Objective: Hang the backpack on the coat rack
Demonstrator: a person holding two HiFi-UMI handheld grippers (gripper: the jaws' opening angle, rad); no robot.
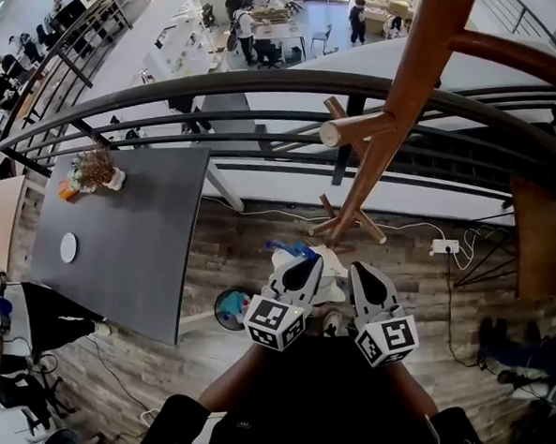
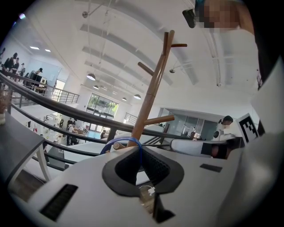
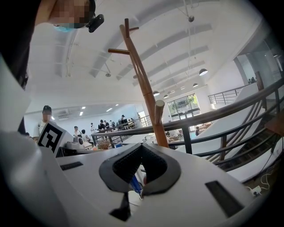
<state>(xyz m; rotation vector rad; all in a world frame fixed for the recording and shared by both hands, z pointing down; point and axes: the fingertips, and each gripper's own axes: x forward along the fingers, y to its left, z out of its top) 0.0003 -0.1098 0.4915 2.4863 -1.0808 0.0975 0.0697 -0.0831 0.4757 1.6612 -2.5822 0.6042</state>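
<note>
The coat rack (image 1: 410,77) is smooth, round, reddish-brown wood: a curved pole with short pegs jutting off it at angles, standing just beyond both sets of fingertips. The backpack (image 1: 330,281) is white and soft-looking, bunched under and between the two grippers. Its thin blue loop (image 1: 289,248) rises at the tips of the left gripper (image 1: 299,265).

In the left gripper view, the left gripper (image 2: 141,150) has its ribbed black pads (image 2: 155,170) pressed together on the blue loop (image 2: 126,140). The cord arcs up and to the left out of the pinch, in front of the rack's pole (image 2: 148,102).

The right gripper (image 1: 364,272) lies beside the left, over the white fabric. In its own view, the right gripper (image 3: 141,147) has its tips closed. A blue strip (image 3: 134,181) shows in the gap below them, but I cannot tell if it is clamped.

Each gripper carries a cube (image 1: 275,322) printed with black-and-white square markers. A dark metal railing (image 1: 204,85) curves behind the rack.
</note>
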